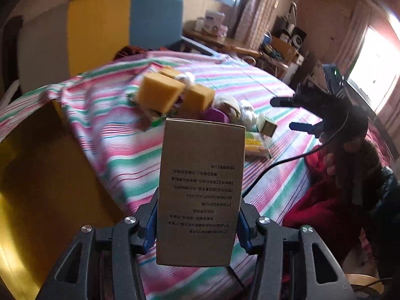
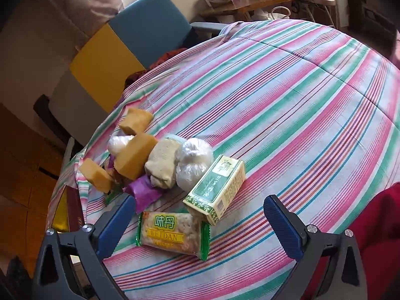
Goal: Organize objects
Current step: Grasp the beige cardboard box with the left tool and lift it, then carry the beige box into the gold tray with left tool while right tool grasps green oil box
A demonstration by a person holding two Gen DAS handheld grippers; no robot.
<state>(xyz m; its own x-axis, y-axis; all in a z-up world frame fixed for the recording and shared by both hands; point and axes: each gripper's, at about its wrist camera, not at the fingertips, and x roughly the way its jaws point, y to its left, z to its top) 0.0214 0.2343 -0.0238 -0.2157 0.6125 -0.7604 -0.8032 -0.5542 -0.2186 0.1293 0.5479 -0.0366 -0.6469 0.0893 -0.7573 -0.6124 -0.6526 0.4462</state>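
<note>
Here we note the left claw (image 1: 198,227) pinching a tan printed box (image 1: 201,190), held upright above the striped cloth (image 1: 120,150) near the pile of sponges (image 1: 160,91). Our right claw (image 2: 197,215) is spread, empty, over a cracker packet (image 2: 172,235) and a green box (image 2: 216,191).

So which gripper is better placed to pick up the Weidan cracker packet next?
Right. The right gripper is open and empty with the Weidan cracker packet between its fingers; the left gripper already holds a tan box.
</note>
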